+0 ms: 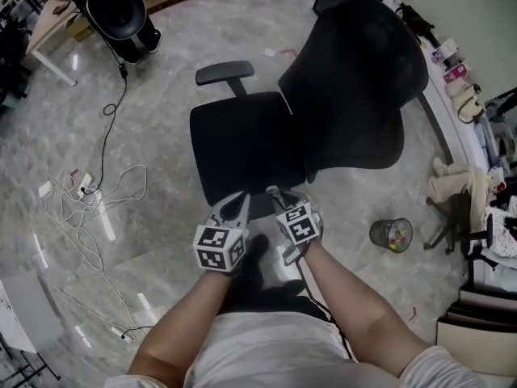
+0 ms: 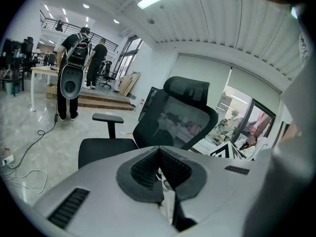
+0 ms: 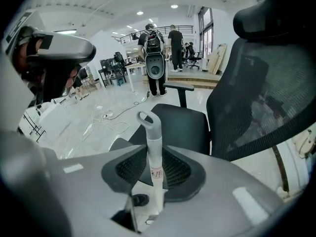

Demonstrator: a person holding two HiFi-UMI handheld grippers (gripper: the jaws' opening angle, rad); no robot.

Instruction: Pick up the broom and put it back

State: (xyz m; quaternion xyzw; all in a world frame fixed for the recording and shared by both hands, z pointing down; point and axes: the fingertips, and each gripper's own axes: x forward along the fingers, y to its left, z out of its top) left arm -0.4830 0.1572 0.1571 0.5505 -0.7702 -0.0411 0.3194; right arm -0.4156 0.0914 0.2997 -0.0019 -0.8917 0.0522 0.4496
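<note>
The broom's pale handle (image 3: 153, 132), with a grey loop at its top, stands upright between the pads of my right gripper (image 3: 154, 153), which is shut on it. The brush end is hidden below. In the head view my right gripper (image 1: 277, 194) and my left gripper (image 1: 237, 204) are side by side close to my body, both over the front edge of a black office chair (image 1: 242, 144). My left gripper (image 2: 158, 150) has its fingertips together, with nothing seen between them. It points at the chair's backrest (image 2: 177, 117).
White cables and a power strip (image 1: 85, 191) lie on the marble floor at the left. A mesh waste bin (image 1: 391, 234) stands to the right, near another chair's base (image 1: 452, 226). A black speaker-like unit (image 1: 121, 10) and a desk are far left. Two people (image 2: 81, 68) stand beyond.
</note>
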